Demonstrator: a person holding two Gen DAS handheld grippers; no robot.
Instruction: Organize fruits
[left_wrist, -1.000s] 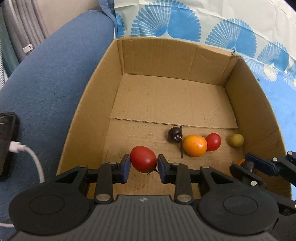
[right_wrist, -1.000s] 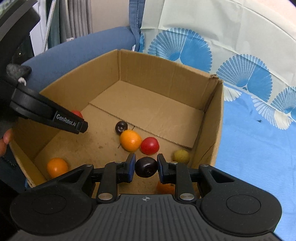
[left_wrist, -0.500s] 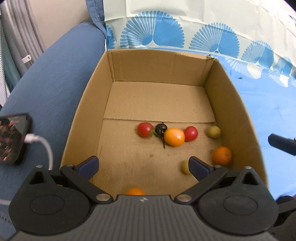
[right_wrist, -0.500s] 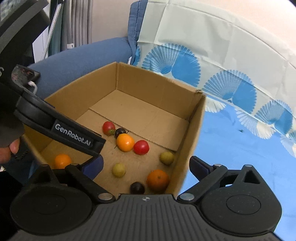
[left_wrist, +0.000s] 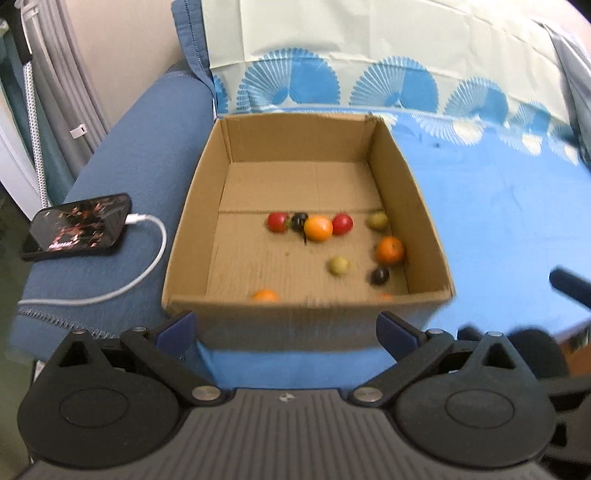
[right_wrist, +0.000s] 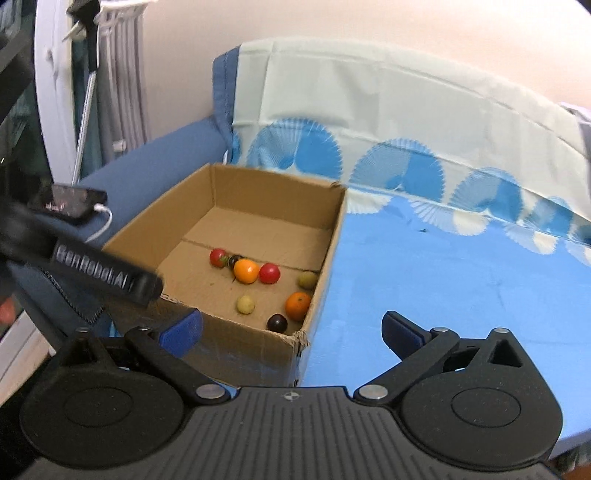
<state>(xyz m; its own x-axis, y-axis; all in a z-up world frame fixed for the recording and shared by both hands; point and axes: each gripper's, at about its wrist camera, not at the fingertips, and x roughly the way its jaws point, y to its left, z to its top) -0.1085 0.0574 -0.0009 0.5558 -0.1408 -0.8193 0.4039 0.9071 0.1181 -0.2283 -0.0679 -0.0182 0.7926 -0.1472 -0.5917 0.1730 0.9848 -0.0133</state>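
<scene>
An open cardboard box (left_wrist: 192, 225) (right_wrist: 325, 258) sits on the blue cloth and holds several small fruits. A row of a red tomato (left_wrist: 277, 221), a dark fruit (left_wrist: 299, 220), an orange one (left_wrist: 318, 229) and a red one (left_wrist: 342, 224) lies mid-box. An orange (left_wrist: 390, 250) (right_wrist: 297, 305), a dark plum (left_wrist: 379, 276) (right_wrist: 277, 322) and two yellow-green fruits (left_wrist: 339, 266) (left_wrist: 377, 220) lie toward the right wall. My left gripper (left_wrist: 286, 328) is open and empty, in front of the box. My right gripper (right_wrist: 291, 328) is open and empty, near the box's front right corner.
A phone (left_wrist: 77, 227) with a white charging cable (left_wrist: 147, 266) lies on the blue sofa arm left of the box. Blue patterned cloth (left_wrist: 498, 221) spreads to the right. The left gripper's body (right_wrist: 107, 278) crosses the right wrist view at left.
Both grippers opened, dropping the red tomato and the dark plum into the box, then pulled back and up, out of the box.
</scene>
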